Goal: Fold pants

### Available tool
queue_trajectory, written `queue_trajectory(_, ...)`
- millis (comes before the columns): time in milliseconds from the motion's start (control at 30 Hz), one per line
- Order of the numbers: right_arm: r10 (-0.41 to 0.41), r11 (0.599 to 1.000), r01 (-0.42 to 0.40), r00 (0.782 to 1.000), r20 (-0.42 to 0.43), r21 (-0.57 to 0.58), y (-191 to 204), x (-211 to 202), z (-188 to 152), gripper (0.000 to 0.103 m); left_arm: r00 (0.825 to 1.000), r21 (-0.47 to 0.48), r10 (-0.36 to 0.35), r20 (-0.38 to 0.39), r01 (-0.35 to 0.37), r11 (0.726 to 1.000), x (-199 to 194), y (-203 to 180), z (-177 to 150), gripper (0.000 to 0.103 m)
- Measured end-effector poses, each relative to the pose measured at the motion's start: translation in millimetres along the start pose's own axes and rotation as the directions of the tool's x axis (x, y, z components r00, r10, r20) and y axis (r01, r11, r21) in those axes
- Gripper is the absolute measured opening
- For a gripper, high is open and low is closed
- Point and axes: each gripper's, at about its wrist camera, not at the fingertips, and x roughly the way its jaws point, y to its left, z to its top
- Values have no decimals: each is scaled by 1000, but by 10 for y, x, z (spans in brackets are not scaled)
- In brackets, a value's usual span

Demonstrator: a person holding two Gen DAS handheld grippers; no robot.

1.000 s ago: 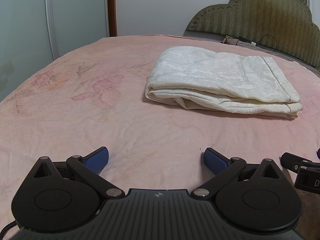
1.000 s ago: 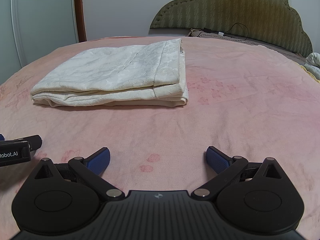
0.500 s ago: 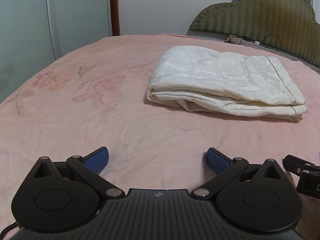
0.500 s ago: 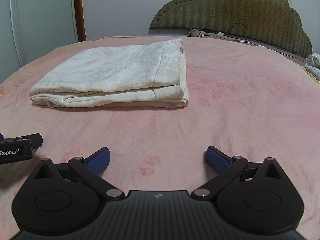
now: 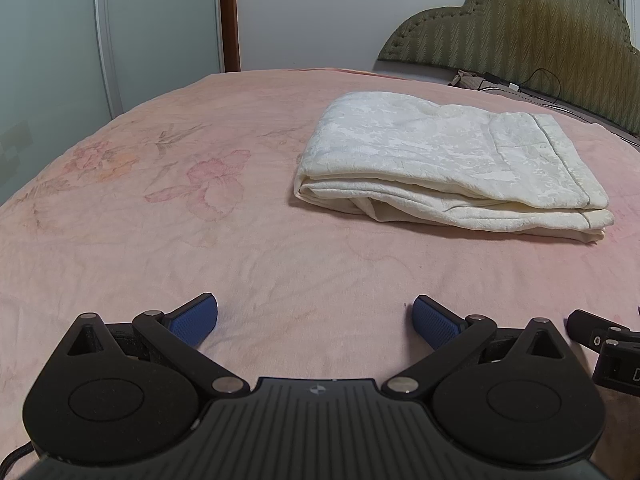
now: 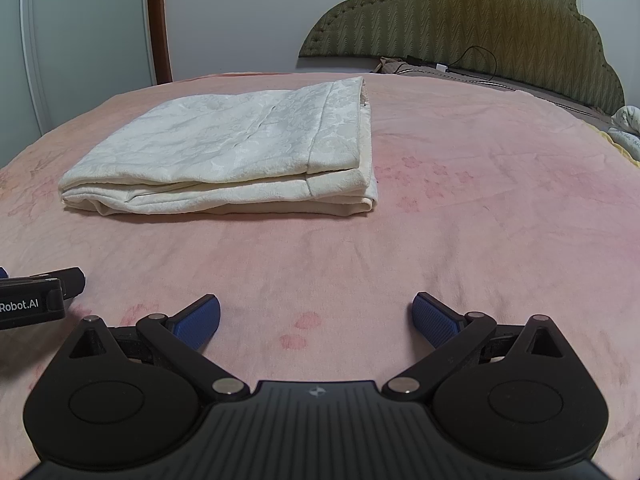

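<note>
Cream pants [image 5: 444,164] lie folded flat on the pink bedspread [image 5: 160,208] in the left wrist view, far and to the right, long axis running left to right. The left gripper [image 5: 315,318] hovers low over the spread, blue fingers wide apart, empty.

From the right wrist, the pants [image 6: 240,152] sit far left, thick fold leftward. The right gripper [image 6: 316,318] is level, fingers spread, holding nothing.

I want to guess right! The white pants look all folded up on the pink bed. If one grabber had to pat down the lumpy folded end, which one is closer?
Probably the left gripper: the pants' bunched fold faces it. The right gripper faces the neater hem end.
</note>
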Motion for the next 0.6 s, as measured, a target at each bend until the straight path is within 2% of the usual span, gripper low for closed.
queue_trajectory(600,1,1000,-1,1000,0,1,1,3,1,103,1000,-3,-4,1,4,1000,-14,4,-6,103)
